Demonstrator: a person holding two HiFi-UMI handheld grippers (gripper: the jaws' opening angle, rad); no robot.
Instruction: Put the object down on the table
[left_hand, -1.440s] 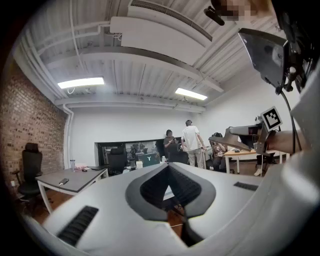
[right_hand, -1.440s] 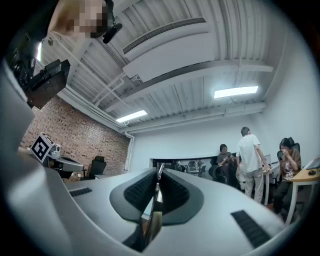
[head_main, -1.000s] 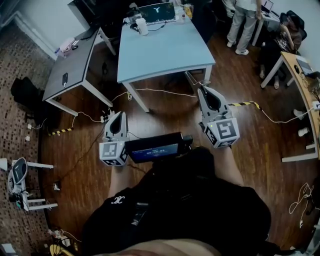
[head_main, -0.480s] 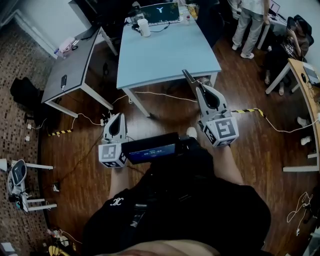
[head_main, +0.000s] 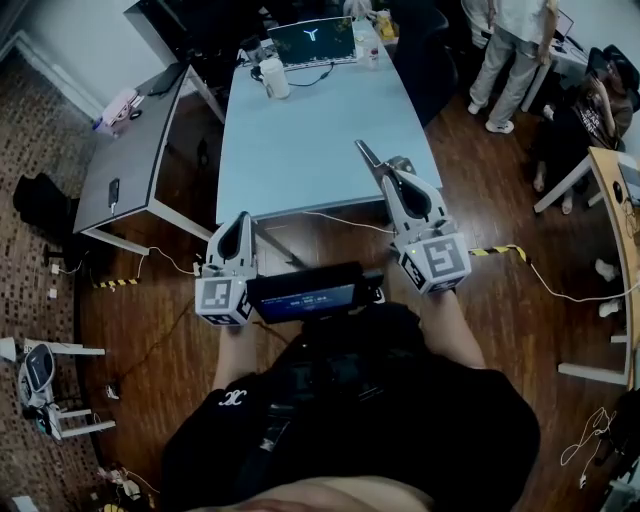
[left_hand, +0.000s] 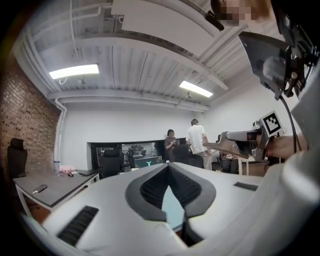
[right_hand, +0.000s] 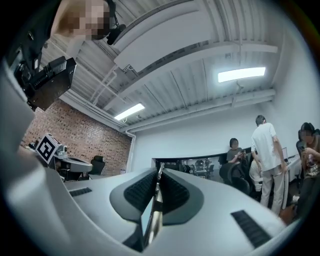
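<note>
My right gripper (head_main: 390, 170) is shut on a thin flat dark object (head_main: 366, 156), whose end pokes out past the tips. It hangs over the near right edge of the light blue table (head_main: 310, 140). In the right gripper view the object (right_hand: 153, 207) stands edge-on between the pads of the right gripper (right_hand: 159, 173). My left gripper (head_main: 243, 218) is shut and holds nothing. It is level with the table's near left corner, just short of the top. In the left gripper view the left gripper (left_hand: 168, 166) points at the blue top.
A laptop (head_main: 311, 38) and a white cup (head_main: 273, 78) stand at the blue table's far end. A grey table (head_main: 130, 150) stands to the left. People (head_main: 515, 50) are at the back right. Cables (head_main: 340, 218) cross the wooden floor under the table.
The person has stepped toward the blue table. The right gripper with the object has gone from over the floor to over the table's near edge. The left gripper has come up to the near corner.
</note>
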